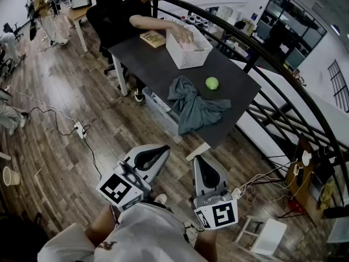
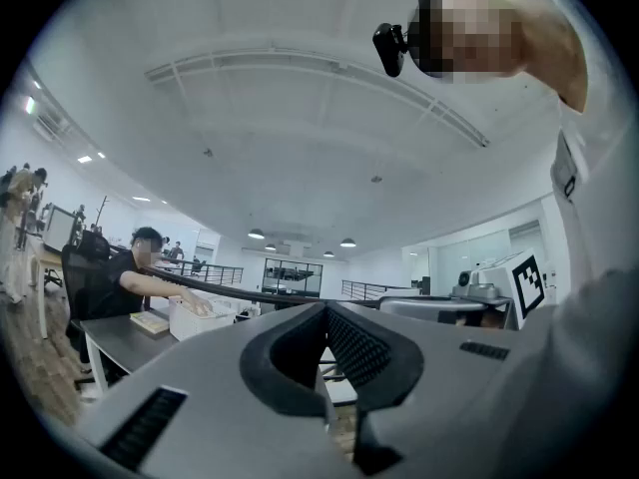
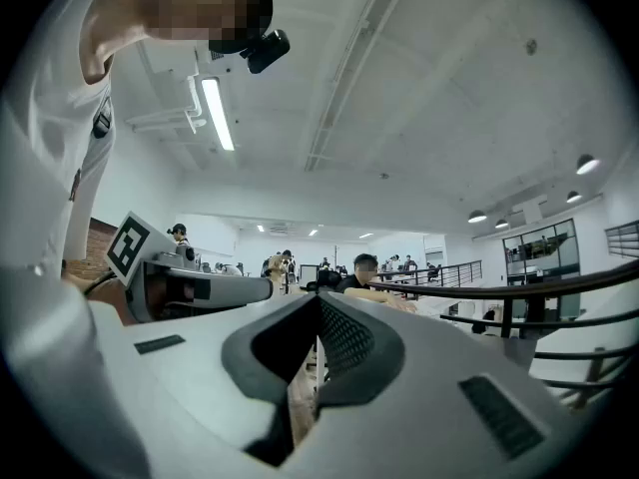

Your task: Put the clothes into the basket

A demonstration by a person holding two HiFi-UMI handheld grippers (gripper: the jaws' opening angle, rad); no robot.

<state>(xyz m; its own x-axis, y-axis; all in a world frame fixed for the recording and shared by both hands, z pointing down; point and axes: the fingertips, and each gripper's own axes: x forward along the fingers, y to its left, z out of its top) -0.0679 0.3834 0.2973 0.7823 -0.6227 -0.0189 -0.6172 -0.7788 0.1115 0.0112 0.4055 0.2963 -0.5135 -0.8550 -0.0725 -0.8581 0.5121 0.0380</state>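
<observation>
A grey-green garment [image 1: 195, 106] lies crumpled on the near part of the dark table [image 1: 147, 64], its end draped over the table's edge. The white lattice basket [image 1: 188, 48] stands at the far end, and a seated person [image 1: 139, 12] reaches a hand into it. Both grippers are held close to my body above the wooden floor, well short of the table. My left gripper [image 1: 163, 148] is shut and holds nothing, as the left gripper view [image 2: 324, 307] also shows. My right gripper [image 1: 199, 160] is shut and empty too. The basket [image 2: 190, 317] shows small in the left gripper view.
A green ball [image 1: 211, 83] sits beside the garment and a book [image 1: 152, 38] lies left of the basket. A black railing [image 1: 272, 59] curves behind the table. A power strip with cables [image 1: 80, 130], a paper cup [image 1: 10, 176] and a white stool [image 1: 263, 236] are on the floor.
</observation>
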